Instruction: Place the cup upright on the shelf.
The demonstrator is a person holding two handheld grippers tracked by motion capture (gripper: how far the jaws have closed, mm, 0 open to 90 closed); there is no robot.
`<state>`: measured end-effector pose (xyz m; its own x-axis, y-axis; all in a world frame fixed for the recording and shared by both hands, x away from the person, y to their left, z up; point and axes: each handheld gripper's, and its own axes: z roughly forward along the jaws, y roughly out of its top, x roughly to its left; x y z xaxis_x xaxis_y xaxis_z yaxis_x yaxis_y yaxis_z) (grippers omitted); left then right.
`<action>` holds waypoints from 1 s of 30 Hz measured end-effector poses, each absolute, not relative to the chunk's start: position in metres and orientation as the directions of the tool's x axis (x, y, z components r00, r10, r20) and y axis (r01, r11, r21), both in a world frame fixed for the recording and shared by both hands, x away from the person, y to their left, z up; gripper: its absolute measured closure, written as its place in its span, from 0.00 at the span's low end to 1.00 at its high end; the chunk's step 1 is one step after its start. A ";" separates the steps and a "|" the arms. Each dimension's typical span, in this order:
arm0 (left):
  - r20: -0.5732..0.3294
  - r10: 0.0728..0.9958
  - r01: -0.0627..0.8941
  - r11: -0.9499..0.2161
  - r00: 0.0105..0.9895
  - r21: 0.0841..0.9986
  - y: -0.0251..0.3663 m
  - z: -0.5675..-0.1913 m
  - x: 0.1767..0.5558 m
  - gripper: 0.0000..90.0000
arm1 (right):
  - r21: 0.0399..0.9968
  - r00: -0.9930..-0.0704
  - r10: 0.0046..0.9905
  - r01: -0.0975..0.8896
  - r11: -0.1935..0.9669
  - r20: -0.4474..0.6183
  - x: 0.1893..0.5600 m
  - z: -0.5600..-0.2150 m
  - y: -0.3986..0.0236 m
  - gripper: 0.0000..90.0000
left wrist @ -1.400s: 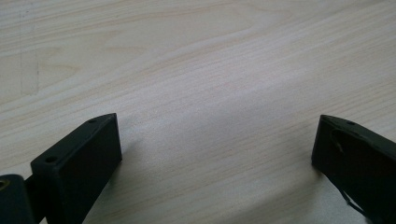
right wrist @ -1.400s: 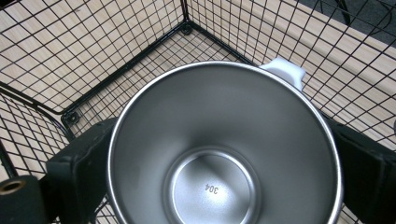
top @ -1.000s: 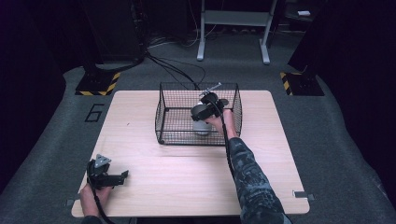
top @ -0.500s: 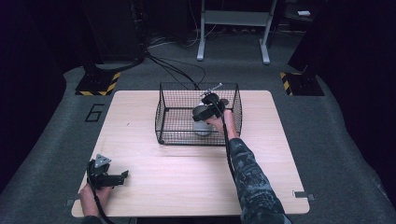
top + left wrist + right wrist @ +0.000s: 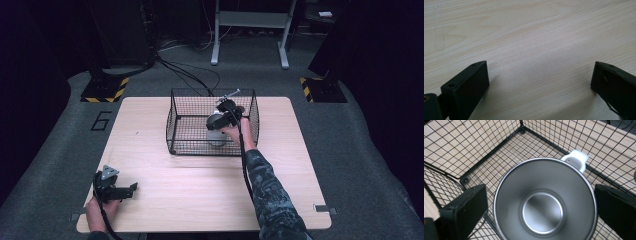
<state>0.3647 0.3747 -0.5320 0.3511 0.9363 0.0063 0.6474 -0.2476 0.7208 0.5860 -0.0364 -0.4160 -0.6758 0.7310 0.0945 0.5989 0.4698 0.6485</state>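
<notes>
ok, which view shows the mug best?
The right gripper view: it looks straight down into the steel mug, upright in the wire basket, white handle clear. The high view shows a small pale shape mostly behind the right tool. The left gripper view looks at the table.

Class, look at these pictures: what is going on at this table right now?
A person works with a gripper in each hand. The right gripper reaches into the black wire basket, its fingers spread either side of an upright steel cup with a white handle. The left gripper rests open near the wooden table's front-left corner, holding nothing.
</notes>
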 end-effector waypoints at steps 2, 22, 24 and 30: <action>0.006 0.936 0.647 -0.247 0.351 0.721 0.375 -0.532 0.365 0.02 | 0.649 -0.680 0.727 0.597 0.472 0.097 0.584 -0.413 -0.038 0.00; 0.012 0.936 0.643 -0.250 0.351 0.724 0.375 -0.532 0.365 0.02 | 0.718 -0.703 0.708 0.526 0.456 0.065 0.540 -0.375 -0.060 0.00; 0.011 0.937 0.643 -0.248 0.349 0.725 0.374 -0.532 0.365 0.02 | 0.727 -0.710 0.702 0.512 0.458 0.057 0.533 -0.374 -0.063 0.00; 0.011 0.937 0.643 -0.248 0.349 0.725 0.374 -0.532 0.365 0.02 | 0.736 -0.715 0.697 0.495 0.462 0.044 0.512 -0.370 -0.073 0.00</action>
